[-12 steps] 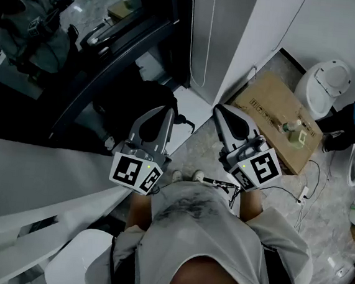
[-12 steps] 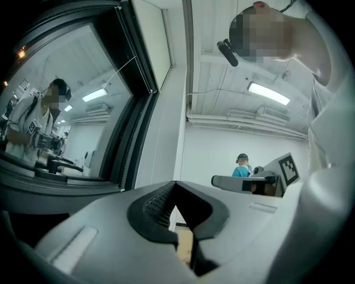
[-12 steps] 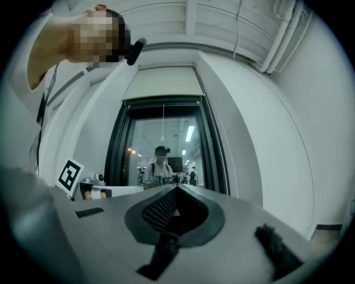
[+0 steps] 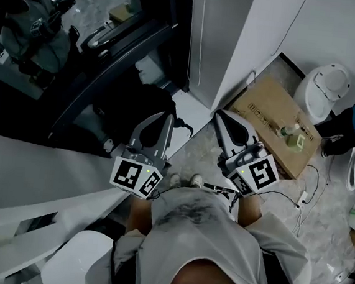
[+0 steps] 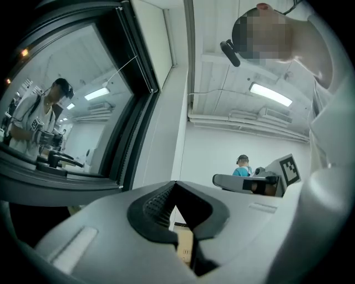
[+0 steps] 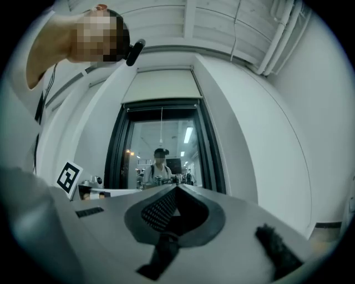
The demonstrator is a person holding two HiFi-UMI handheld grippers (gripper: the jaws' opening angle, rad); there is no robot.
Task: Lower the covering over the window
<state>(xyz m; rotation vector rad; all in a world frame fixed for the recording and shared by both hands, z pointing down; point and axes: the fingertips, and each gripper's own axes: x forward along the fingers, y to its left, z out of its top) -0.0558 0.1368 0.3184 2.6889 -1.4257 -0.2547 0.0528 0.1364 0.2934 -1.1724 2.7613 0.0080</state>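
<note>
The window (image 6: pixel 162 150) with a dark frame stands ahead in the right gripper view, and at upper left (image 4: pixel 106 38) in the head view. Its pale covering (image 6: pixel 162 84) sits rolled up at the top, with a thin pull cord (image 6: pixel 162 119) hanging down the middle of the glass. My left gripper (image 4: pixel 166 115) and right gripper (image 4: pixel 219 114) are held low in front of my body, both pointing toward the window and apart from it. Both are shut with nothing between their jaws. In the gripper views the left gripper (image 5: pixel 175 183) and right gripper (image 6: pixel 177 187) show closed tips.
A white wall column (image 4: pixel 237 44) stands right of the window. On the floor lie a cardboard sheet (image 4: pixel 265 109) with a bottle (image 4: pixel 289 129), a white bin (image 4: pixel 323 87), cables (image 4: pixel 303 194) and a black bag (image 4: pixel 131 106). A person (image 6: pixel 158 166) stands behind the glass.
Both grippers have drifted slightly, the right one a little toward the left. Neither has taken hold of anything.
</note>
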